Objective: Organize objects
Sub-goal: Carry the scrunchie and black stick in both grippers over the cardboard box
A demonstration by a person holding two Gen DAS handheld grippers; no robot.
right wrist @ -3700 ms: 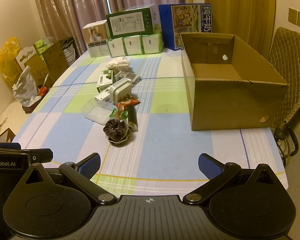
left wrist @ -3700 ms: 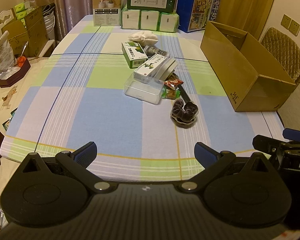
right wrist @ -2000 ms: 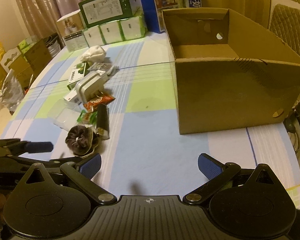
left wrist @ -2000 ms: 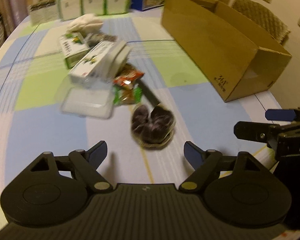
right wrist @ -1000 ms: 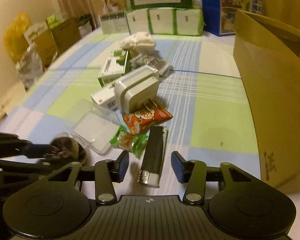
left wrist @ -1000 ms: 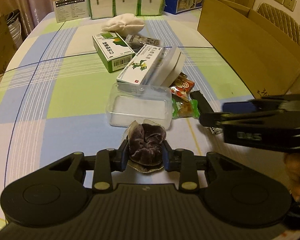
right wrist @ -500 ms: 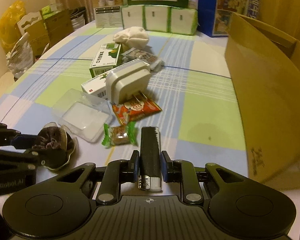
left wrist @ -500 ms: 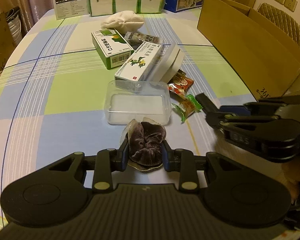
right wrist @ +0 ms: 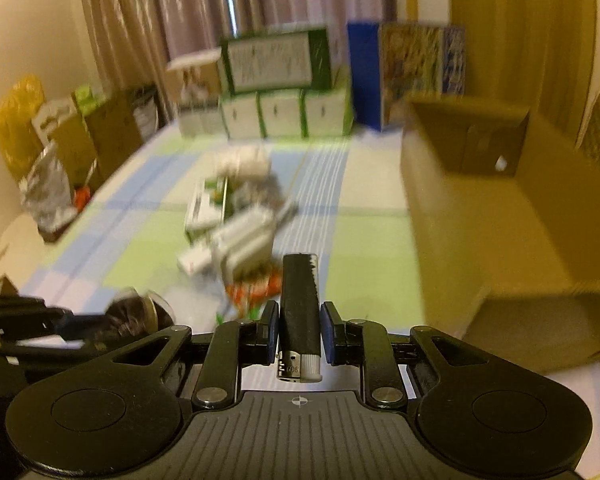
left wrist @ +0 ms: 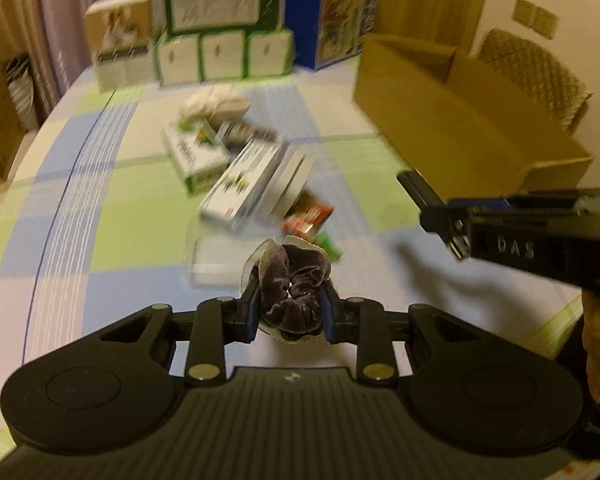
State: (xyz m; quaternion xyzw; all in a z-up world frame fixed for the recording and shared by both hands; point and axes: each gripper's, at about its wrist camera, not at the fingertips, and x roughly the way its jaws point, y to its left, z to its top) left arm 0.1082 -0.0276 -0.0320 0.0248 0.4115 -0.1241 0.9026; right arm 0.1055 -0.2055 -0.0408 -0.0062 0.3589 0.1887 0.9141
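Two items gripped: plush dark scrunchie point(left wrist: 294, 286), black lighter point(right wrist: 300, 312).

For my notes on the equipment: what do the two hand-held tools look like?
Both tools, left and right, are matte black, with a ribbed body, round side discs, silver pivot screws and blue pads inside the fingers. The right one bears pale letters, "DAS".

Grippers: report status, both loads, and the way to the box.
Left gripper shut on scrunchie. Right gripper shut on lighter. Both loads off the table. Box open, right of the lighter, nothing in the way.
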